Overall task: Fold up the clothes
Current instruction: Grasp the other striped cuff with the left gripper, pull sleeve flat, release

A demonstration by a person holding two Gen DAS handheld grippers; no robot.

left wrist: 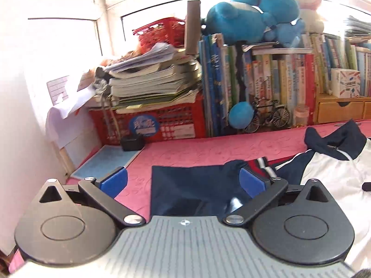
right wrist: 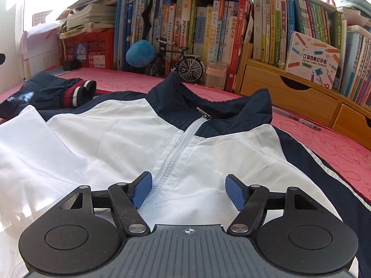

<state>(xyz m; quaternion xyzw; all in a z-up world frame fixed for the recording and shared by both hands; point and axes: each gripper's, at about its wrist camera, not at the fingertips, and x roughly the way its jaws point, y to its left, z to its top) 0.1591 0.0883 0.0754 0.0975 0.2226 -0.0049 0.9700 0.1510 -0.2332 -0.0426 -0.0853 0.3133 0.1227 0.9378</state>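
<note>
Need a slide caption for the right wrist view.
Right gripper open above the zip of a white-and-navy jacket spread on the pink surface.

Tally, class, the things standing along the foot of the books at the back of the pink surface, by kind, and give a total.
Model bicycle: 1
Blue plush ball: 1
Clear jar: 1
Small black box: 1
Total: 4
</note>
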